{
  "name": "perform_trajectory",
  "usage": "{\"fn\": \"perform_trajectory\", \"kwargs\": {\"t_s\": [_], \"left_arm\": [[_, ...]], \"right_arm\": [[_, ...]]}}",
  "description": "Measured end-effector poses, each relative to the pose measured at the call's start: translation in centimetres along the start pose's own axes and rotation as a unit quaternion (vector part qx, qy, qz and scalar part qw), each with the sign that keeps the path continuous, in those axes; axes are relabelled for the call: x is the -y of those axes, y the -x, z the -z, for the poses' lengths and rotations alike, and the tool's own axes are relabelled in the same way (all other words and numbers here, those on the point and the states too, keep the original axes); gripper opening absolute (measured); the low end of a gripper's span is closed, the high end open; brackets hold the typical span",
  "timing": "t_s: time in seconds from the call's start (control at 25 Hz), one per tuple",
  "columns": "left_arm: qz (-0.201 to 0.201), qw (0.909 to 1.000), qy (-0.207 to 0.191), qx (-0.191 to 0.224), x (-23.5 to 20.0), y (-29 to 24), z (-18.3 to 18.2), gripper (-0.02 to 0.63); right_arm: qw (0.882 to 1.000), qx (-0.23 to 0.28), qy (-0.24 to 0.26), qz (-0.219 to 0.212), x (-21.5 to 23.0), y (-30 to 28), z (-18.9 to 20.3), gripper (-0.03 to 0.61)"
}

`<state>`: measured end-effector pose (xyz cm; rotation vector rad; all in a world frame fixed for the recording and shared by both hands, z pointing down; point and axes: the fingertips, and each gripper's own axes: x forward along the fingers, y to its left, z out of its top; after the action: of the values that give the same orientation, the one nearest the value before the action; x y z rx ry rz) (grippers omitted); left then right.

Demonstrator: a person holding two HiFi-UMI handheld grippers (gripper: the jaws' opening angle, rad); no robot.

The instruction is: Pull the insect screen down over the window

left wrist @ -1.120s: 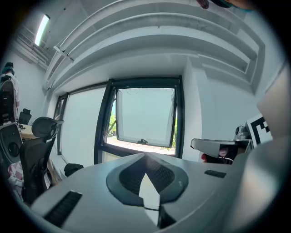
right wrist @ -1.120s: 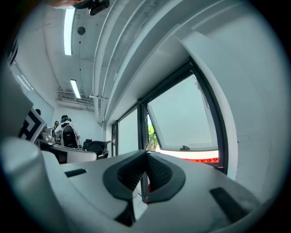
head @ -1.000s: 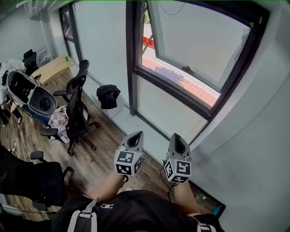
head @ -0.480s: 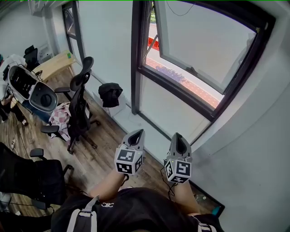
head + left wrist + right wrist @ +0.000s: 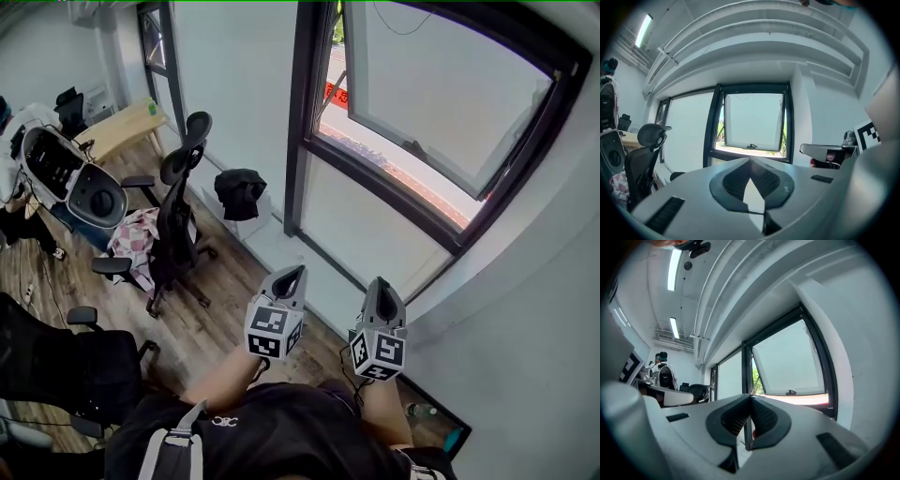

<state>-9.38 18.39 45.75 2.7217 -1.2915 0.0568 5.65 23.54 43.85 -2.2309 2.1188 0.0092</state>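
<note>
A dark-framed window (image 5: 302, 122) fills the wall ahead; its upper sash (image 5: 450, 103) is tilted open outward, with a handle (image 5: 751, 146) at its lower rail. I cannot make out an insect screen over the opening. My left gripper (image 5: 294, 271) and right gripper (image 5: 383, 282) are held side by side in front of me, pointing level at the wall below the window and well short of it. Both are shut with nothing between the jaws, as the left gripper (image 5: 750, 160) and right gripper (image 5: 750, 397) show in their own views.
Two black office chairs (image 5: 178, 211) stand left of the window, and another (image 5: 56, 366) at lower left. A black bag (image 5: 240, 192) lies on the low ledge under the glass. A wooden desk (image 5: 122, 127) is further back. A bottle (image 5: 422, 410) lies on the floor by the right wall.
Both grippers have moved together toward the window, side by side as before, and the frame has shifted right in the head view. The jaws stayed shut.
</note>
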Motion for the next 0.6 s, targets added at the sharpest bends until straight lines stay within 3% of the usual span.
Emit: {"fn": "perform_trajectory", "kwargs": {"t_s": [0.6], "left_arm": [[-0.014,0.9998,-0.015,-0.006,-5.1,-2.4,0.7,0.012]], "right_arm": [[1.0,-0.005,-0.007,-0.005,-1.6,-5.4,1.6,0.005]]}}
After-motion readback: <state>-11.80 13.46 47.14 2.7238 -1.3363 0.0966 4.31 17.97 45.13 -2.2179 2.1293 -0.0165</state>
